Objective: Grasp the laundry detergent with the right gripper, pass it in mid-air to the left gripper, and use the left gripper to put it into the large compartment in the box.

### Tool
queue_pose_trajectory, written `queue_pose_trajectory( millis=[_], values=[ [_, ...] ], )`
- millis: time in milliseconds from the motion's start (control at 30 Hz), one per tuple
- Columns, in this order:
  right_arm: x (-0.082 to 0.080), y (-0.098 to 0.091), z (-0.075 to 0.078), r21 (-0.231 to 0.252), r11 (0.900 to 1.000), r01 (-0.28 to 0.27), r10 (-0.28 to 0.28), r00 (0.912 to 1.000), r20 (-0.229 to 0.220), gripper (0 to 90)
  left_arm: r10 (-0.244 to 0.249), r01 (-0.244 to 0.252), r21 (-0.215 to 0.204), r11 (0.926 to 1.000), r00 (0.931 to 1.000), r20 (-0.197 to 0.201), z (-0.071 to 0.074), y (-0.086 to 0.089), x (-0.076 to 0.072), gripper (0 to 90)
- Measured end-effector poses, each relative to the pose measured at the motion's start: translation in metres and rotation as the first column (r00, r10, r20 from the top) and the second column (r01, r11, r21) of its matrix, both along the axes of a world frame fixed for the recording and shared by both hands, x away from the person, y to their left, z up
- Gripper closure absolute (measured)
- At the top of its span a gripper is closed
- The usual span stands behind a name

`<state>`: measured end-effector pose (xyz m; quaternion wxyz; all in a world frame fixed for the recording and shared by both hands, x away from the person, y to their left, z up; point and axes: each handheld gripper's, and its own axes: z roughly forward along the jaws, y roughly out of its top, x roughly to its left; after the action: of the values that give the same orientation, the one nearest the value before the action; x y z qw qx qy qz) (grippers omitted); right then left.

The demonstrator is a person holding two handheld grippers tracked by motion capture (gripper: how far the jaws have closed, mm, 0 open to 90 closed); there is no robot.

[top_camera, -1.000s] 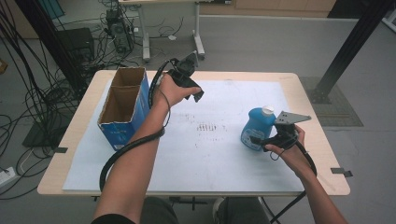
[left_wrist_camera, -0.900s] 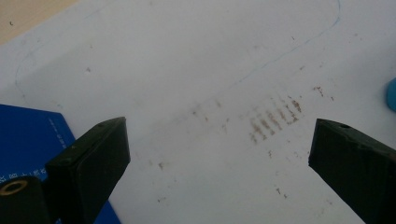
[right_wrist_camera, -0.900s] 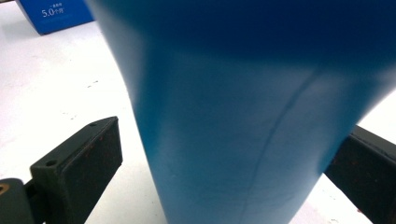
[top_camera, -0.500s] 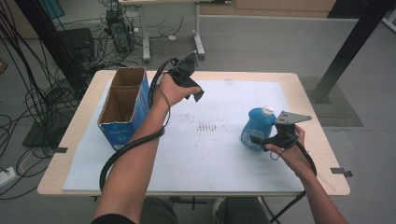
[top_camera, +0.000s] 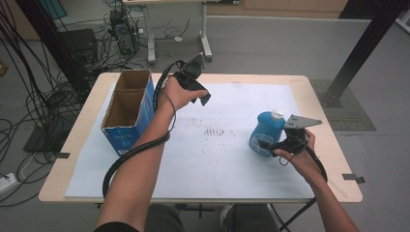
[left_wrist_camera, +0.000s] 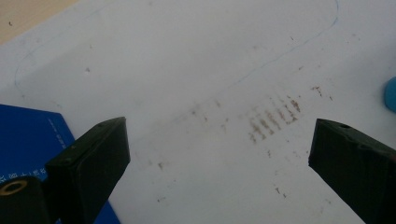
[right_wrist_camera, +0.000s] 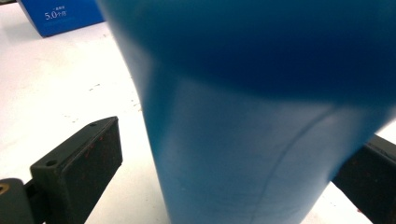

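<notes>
Almost nothing has changed over the last second: the right gripper (top_camera: 269, 144) stands at the same place beside the blue plastic bottle (top_camera: 264, 132), and the left gripper (top_camera: 200, 96) hangs at the same height over the far part of the table, so I judge that the grasp is about to begin and not yet made. In the right gripper view the bottle (right_wrist_camera: 261, 140) stands directly ahead, between the two spread jaws; the left jaw is clearly apart from its wall, while the right jaw is partly hidden behind it (contact there I cannot tell). For the task this means the closing of the jaws is the step that remains. The bottle is smooth and slightly glossy, rounded, narrower at the bottom, with a white cap (top_camera: 276, 114) on top. The left gripper has its jaws spread wide with nothing between them; below and ahead of it lies the white paper sheet (left_wrist_camera: 196, 56) with brown smudges (left_wrist_camera: 271, 119), matte and flat. To its lower left is the blue cardboard box (top_camera: 126, 110), open on top.
</notes>
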<state>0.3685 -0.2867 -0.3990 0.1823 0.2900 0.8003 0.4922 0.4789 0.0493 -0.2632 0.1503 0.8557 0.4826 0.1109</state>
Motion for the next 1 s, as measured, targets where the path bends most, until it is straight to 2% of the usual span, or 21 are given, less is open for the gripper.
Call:
queue_pose_trajectory(
  millis=[1000],
  values=[
    [-0.001, -0.0005, 0.0004, 0.002, 1.0, 0.001, -0.001, 0.9999, 0.01, 1.2, -0.001, 0.001, -0.003, 1.0, 1.0, 0.005, 0.0014, 0.0011, -0.0004, 5.8]
  ],
)
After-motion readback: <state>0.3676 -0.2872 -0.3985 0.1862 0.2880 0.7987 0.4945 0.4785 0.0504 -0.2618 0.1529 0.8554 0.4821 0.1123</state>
